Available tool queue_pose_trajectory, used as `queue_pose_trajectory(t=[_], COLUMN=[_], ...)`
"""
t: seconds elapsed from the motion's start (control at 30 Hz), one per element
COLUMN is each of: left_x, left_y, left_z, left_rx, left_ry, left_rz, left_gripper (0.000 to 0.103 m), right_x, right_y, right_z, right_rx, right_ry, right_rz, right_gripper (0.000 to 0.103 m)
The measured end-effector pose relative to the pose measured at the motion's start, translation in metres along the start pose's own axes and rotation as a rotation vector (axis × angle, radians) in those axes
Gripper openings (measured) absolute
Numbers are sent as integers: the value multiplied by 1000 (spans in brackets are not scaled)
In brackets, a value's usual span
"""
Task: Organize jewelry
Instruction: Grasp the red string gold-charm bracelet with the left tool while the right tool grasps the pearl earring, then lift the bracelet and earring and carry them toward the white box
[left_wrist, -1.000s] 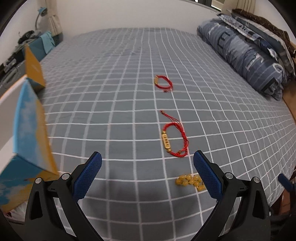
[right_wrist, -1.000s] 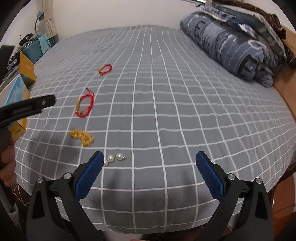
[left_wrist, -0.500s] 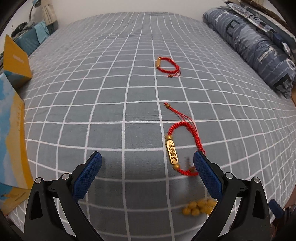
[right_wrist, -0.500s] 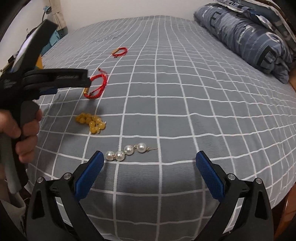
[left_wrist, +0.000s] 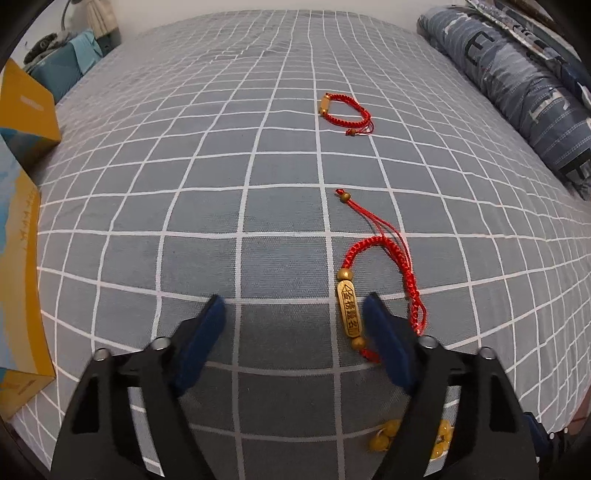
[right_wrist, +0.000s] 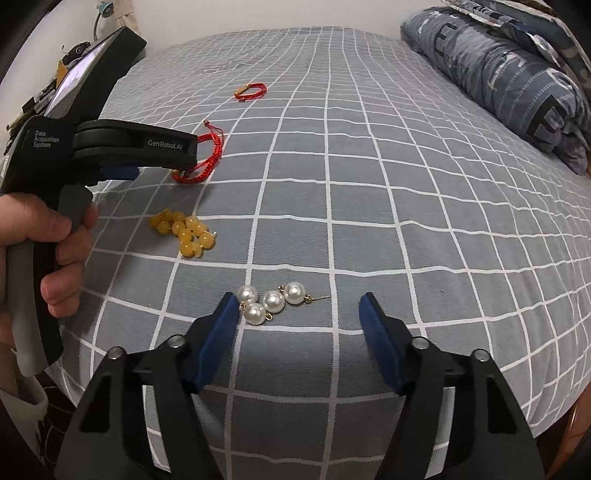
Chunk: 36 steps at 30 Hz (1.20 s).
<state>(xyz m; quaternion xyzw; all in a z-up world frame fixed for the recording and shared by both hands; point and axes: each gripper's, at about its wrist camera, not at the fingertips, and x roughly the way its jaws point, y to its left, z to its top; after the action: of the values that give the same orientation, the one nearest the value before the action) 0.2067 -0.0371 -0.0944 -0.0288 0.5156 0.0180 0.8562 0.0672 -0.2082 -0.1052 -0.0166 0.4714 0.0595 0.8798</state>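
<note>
Status: the task is at its opening stage; nothing appears sorted or gathered.

Four pieces lie loose on the bed (right_wrist: 406, 184), strung out in a rough line over the grey checked cover and well apart from each other. Farthest off is a small red cord bracelet (left_wrist: 345, 112). Nearer is a larger red cord bracelet with a gold bar charm (left_wrist: 376, 280). Nearer again is the yellow bead bracelet (right_wrist: 183, 231), bunched in a heap. Closest to the bed's edge is the pearl piece (right_wrist: 271, 301), four pearls on gold links with a pin at one end (possibly an earring; I cannot tell).

Left tongs (left_wrist: 293, 317): released, jaws spread and grasping nothing. They hang low over the cover, the right-hand pad just beside the gold bar charm, the charm lying inside the gap.

Right tongs (right_wrist: 297, 314): released, jaws spread, empty. The pearl piece lies between the pads, toward the left one, which is just beside the nearest pearl.

No tray or jewelry case can be identified. Yellow and blue cardboard boxes (left_wrist: 22, 236) stand at the left edge of the bed; whether they are the destination cannot be judged.

Remaining: all four pieces. In my judgement the next step is a grasp by each of the tongs.
</note>
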Motion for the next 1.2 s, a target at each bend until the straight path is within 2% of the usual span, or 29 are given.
queue_pose_trajectory(t=[0.03,0.13,0.2,0.23,0.3,0.33,0.37,0.57,0.6,0.7,1.2], left_x=[-1,-5,-7,-7,-8,-8,-9,-14,-14,-20,-49], left_y=[0,-3,-4,-5,-6,-6,-5,-2,-2,-3,-1], left_z=[-1,-3,-4,-4,-4,-4,-5,-5,-5,-6,-6], left_rx=[-2,4,8,12,17,18,19,15,14,16,9], left_ry=[-4,-5,-5,-3,1,3,2,-1,-3,-16,-75], left_rz=[2,-19,-25,-29,-32,-37,-41,-65,-66,-80,-112], left_gripper=[63,45,30,27,8,8,8,8,8,8,8], right_x=[-1,-2,-2,-2,-2,-2,-2,-5,-6,-7,-18], right_y=[-1,1,1,1,0,0,0,-2,-2,-3,-6], right_z=[0,-1,-1,-1,-1,-1,-1,-1,-1,0,0], right_rx=[-2,-14,-20,-21,-23,-26,-28,-17,-13,-10,21], right_ry=[0,-3,-5,-6,-8,-9,-10,-19,-23,-27,-58], right_rz=[1,5,7,6,4,1,-4,-2,0,-15,0], right_gripper=[62,56,51,50,43,41,35,30,17,10,10])
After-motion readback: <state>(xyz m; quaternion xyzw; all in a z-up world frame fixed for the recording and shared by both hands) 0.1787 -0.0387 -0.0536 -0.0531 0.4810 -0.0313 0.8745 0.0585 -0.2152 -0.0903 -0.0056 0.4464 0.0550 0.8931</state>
